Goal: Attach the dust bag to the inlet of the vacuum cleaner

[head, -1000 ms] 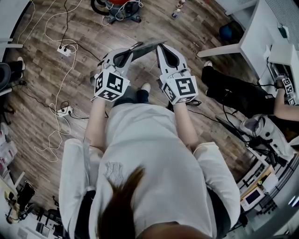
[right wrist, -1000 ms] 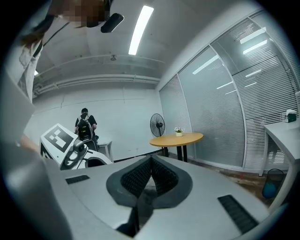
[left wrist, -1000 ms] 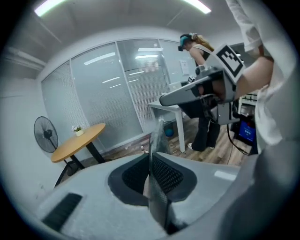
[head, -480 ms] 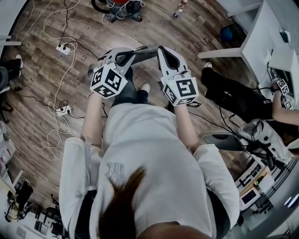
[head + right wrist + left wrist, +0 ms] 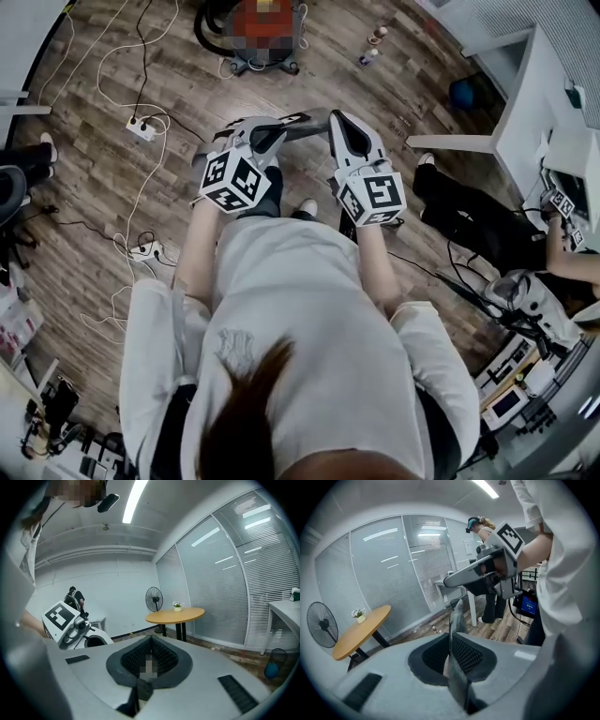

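I hold the flat dark grey dust bag (image 5: 307, 119) stretched between both tongs, in the air in front of my body. The left tongs (image 5: 284, 125) are clamped on one thin edge of it; in the left gripper view the sheet stands edge-on between the pads. The right tongs (image 5: 337, 122) are pressed fully together, and I judge they pinch the other edge, because the bag reaches to their tips in the head view. The long axis of the bag goes across, from one pair of tongs to the other.

The red vacuum cleaner with black hose (image 5: 265, 58) stands on the wooden floor (image 5: 122, 216), straight ahead and well apart from the bag, a little to the left side. So the left tongs are nearer to it. The inlet itself I cannot make out from here.
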`<act>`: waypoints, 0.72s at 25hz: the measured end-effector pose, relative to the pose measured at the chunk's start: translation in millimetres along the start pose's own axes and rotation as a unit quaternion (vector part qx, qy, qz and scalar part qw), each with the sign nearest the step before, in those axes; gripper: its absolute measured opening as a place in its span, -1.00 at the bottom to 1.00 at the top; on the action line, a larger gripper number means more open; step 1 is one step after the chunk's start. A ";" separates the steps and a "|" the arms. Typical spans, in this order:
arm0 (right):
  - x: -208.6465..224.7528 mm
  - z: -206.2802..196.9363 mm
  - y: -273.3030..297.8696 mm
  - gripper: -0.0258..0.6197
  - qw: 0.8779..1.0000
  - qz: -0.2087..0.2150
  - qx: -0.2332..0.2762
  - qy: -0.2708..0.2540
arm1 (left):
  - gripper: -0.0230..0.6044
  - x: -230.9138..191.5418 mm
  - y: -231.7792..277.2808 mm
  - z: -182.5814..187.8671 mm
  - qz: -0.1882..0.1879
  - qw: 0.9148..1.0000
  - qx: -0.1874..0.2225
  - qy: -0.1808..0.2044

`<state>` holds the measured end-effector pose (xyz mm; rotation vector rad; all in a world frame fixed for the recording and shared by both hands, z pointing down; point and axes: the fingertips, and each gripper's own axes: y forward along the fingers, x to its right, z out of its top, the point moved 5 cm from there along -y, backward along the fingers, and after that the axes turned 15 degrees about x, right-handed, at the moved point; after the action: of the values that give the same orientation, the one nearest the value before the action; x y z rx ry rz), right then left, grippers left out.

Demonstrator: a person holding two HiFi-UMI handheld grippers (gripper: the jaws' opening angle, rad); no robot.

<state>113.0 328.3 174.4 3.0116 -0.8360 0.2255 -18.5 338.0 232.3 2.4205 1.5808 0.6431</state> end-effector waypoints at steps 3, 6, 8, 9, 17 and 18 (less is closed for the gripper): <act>-8.3 -1.3 21.8 -0.91 1.000 0.000 -0.005 -0.004 | -0.81 -18.2 -6.8 -8.2 -0.011 1.000 0.005 0.001; -15.5 -0.6 40.1 -0.91 1.000 -0.003 -0.006 -0.012 | -0.81 -34.1 -13.9 -16.3 -0.026 1.000 0.004 0.010; -17.4 -0.5 49.4 -0.91 1.000 -0.009 -0.005 -0.014 | -0.81 -42.3 -17.7 -21.7 -0.027 1.000 0.002 0.015; -16.3 -0.5 52.4 -0.91 1.000 -0.013 -0.004 -0.014 | -0.81 -45.3 -17.8 -23.6 -0.026 1.000 0.000 0.015; -2.8 -3.4 76.2 -0.91 1.000 -0.011 -0.015 -0.016 | -0.81 -63.4 -8.2 -29.7 -0.026 1.000 -0.003 0.002; -0.9 -4.4 80.9 -0.91 1.000 -0.010 -0.016 -0.014 | -0.81 -66.0 -6.6 -31.3 -0.026 1.000 -0.004 0.001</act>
<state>70.1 259.7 176.2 2.9991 -0.8037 0.1681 -60.5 278.4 240.6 2.3657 1.6328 0.6428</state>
